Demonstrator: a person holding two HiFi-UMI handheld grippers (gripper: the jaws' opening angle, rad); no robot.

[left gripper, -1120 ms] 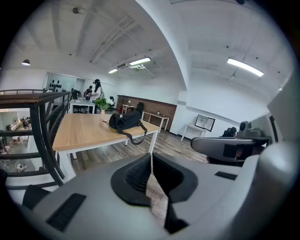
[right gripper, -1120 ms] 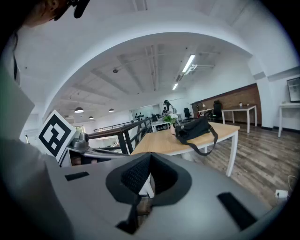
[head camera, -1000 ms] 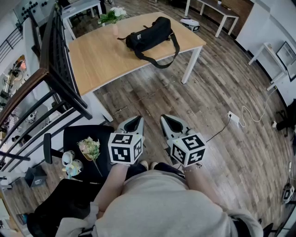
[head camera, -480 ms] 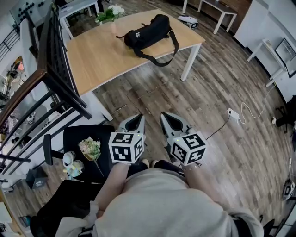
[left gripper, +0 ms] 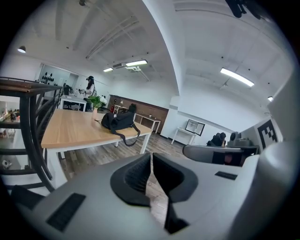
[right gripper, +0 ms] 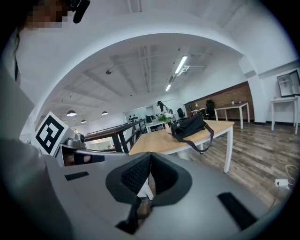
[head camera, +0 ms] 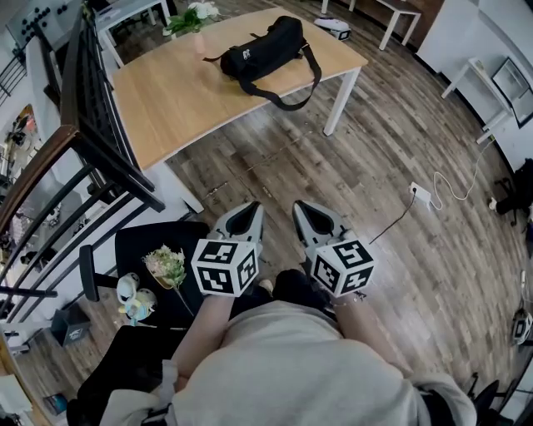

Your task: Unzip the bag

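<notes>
A black duffel bag (head camera: pixel 263 48) lies on a light wooden table (head camera: pixel 183 100) at the far side of the room, its strap hanging over the front edge. The bag (left gripper: pixel 117 121) also shows far ahead in the left gripper view, and the bag (right gripper: pixel 189 127) in the right gripper view. My left gripper (head camera: pixel 244 218) is held close to the body, shut with nothing between its jaws. Beside it, my right gripper (head camera: pixel 310 216) is shut and empty too. Both stand over the wooden floor, well short of the table.
A dark stair railing (head camera: pixel 92 133) runs along the left. A black chair (head camera: pixel 158 258) with flowers (head camera: pixel 166 265) and cups sits at my lower left. A power strip and white cable (head camera: pixel 433 196) lie on the floor at the right. A potted plant (head camera: pixel 188 17) stands on the table.
The view has shifted slightly forward toward the table; the bag sits a little higher in the frame. Both grippers stay together in front of the body, shut.
</notes>
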